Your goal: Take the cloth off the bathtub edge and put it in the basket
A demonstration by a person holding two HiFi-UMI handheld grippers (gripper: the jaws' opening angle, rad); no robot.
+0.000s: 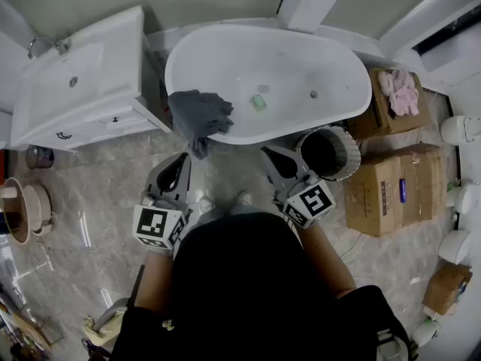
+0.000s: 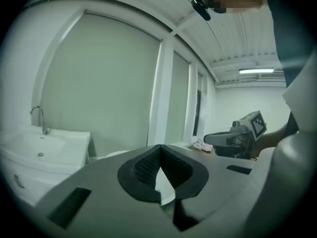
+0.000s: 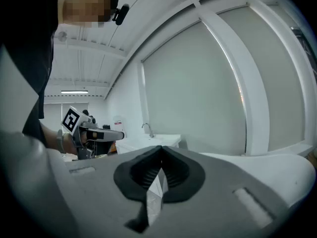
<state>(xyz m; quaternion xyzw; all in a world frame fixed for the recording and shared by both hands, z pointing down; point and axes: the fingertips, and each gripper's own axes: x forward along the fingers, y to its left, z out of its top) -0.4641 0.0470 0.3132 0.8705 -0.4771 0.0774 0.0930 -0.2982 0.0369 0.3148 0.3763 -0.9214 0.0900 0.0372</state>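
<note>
A dark grey cloth [image 1: 198, 116] hangs over the near left rim of the white bathtub [image 1: 301, 59]. A round basket [image 1: 328, 153] with a dark inside stands on the floor by the tub's near right side. My left gripper [image 1: 183, 158] is shut and empty, its tips pointing at the tub just below the cloth. To its right my right gripper [image 1: 267, 151] is also shut and empty, close to the basket's left side. In the left gripper view the jaws [image 2: 159, 148] meet at the tip, and in the right gripper view [image 3: 161, 148] they meet too.
A white sink cabinet [image 1: 75, 81] stands left of the tub. Cardboard boxes [image 1: 394, 190] sit right of the basket, one holding pink cloth [image 1: 400, 92]. A small green object [image 1: 258, 102] lies inside the tub. A brown basin [image 1: 19, 209] is at the far left on the marble floor.
</note>
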